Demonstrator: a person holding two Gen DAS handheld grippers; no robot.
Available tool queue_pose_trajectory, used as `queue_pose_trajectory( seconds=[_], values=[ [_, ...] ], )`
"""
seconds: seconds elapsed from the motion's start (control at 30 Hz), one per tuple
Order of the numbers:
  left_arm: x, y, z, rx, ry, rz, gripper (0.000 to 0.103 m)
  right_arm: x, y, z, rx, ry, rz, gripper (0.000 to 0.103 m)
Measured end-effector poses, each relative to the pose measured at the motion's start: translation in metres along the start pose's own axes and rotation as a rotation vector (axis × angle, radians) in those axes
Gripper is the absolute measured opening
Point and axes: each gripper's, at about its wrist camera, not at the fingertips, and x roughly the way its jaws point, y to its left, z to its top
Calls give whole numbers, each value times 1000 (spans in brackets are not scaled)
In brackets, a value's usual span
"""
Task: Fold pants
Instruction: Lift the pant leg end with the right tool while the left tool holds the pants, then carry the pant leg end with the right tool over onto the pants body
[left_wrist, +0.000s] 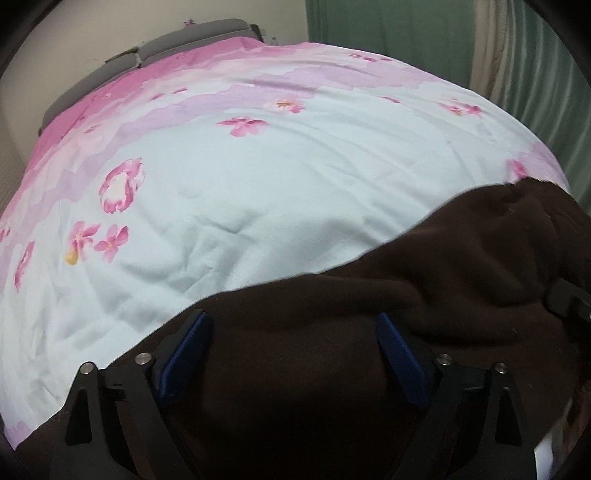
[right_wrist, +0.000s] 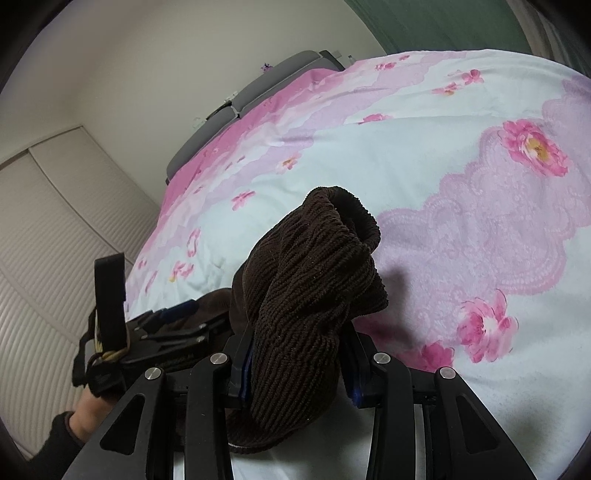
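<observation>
Dark brown ribbed pants (left_wrist: 369, 295) lie across the near edge of a bed. In the left wrist view my left gripper (left_wrist: 291, 332) is open, its blue-padded fingers (left_wrist: 188, 347) spread wide with brown cloth lying between them. In the right wrist view my right gripper (right_wrist: 299, 354) is shut on a bunched, ribbed end of the pants (right_wrist: 314, 266), which stands up between the fingers above the bed. The left gripper (right_wrist: 173, 317) shows at the left of that view, low against the pants.
The bed is covered by a pale blue and pink floral quilt (left_wrist: 277, 166). A grey headboard (left_wrist: 192, 40) stands at the far end. Green curtains (left_wrist: 406, 22) hang at the back right. White louvred closet doors (right_wrist: 48, 229) stand to the left.
</observation>
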Motion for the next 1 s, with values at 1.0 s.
queue_pose_trajectory(
  seconds=[1.0],
  values=[
    [-169, 75, -71, -240, -221, 255, 90, -51, 129, -17, -318, -237, -79, 38]
  ],
)
